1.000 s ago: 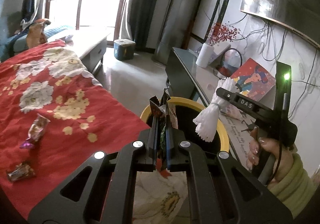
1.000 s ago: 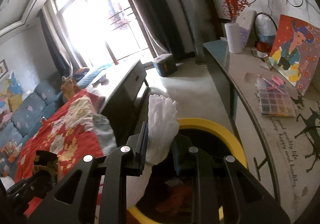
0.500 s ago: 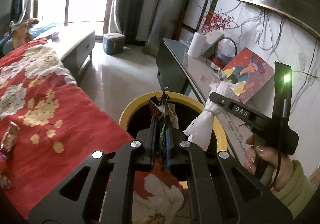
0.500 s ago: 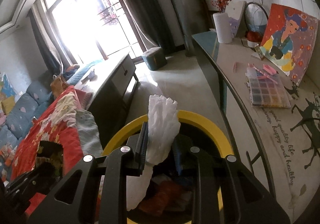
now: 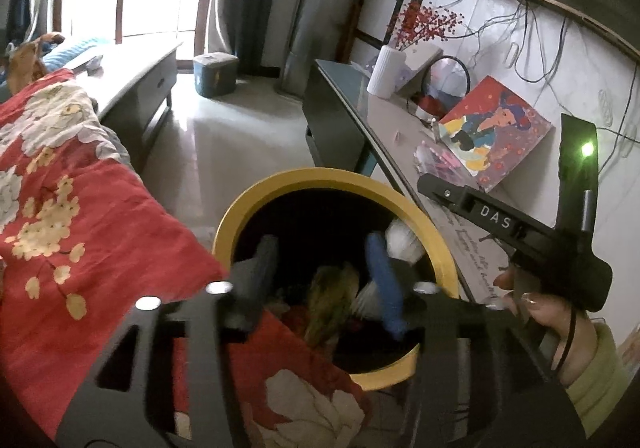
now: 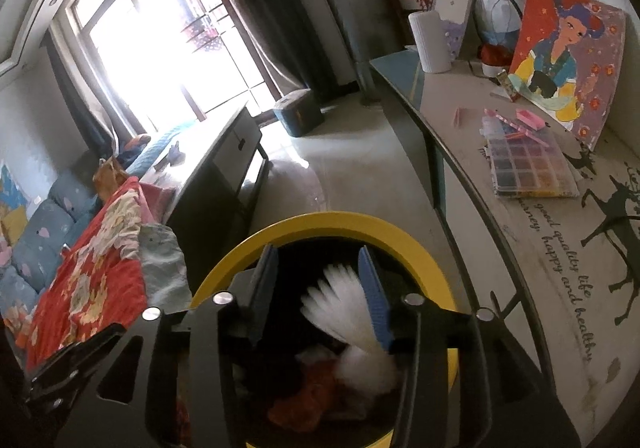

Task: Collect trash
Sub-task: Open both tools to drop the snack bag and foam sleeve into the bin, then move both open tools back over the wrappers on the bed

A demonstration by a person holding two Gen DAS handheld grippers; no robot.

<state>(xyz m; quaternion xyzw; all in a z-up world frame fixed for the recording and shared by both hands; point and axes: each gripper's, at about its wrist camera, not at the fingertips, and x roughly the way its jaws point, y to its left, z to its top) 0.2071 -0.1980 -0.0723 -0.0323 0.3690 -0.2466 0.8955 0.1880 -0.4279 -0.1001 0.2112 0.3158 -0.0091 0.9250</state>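
Observation:
A yellow-rimmed black trash bin (image 5: 280, 184) stands between the bed and the desk; it also shows in the right wrist view (image 6: 344, 222). My left gripper (image 5: 324, 276) is open over the bin, and a blurred greenish wrapper (image 5: 332, 296) drops between its fingers. My right gripper (image 6: 320, 288) is open over the bin, and a white tissue (image 6: 344, 304) falls from it, blurred. The right gripper also shows in the left wrist view (image 5: 424, 182), held by a hand. Red and white trash (image 6: 312, 388) lies inside the bin.
A red floral blanket (image 5: 60, 208) covers the bed at left. A desk (image 6: 520, 232) at right holds a painting (image 6: 568, 60), a bead box (image 6: 528, 164) and a white vase (image 6: 432, 40). A low grey cabinet (image 5: 132, 88) and a small box (image 5: 214, 72) stand farther back.
Both grippers have opened over the bin. The wrapper has left the left gripper and the white tissue has left the right one; both are falling into the bin.

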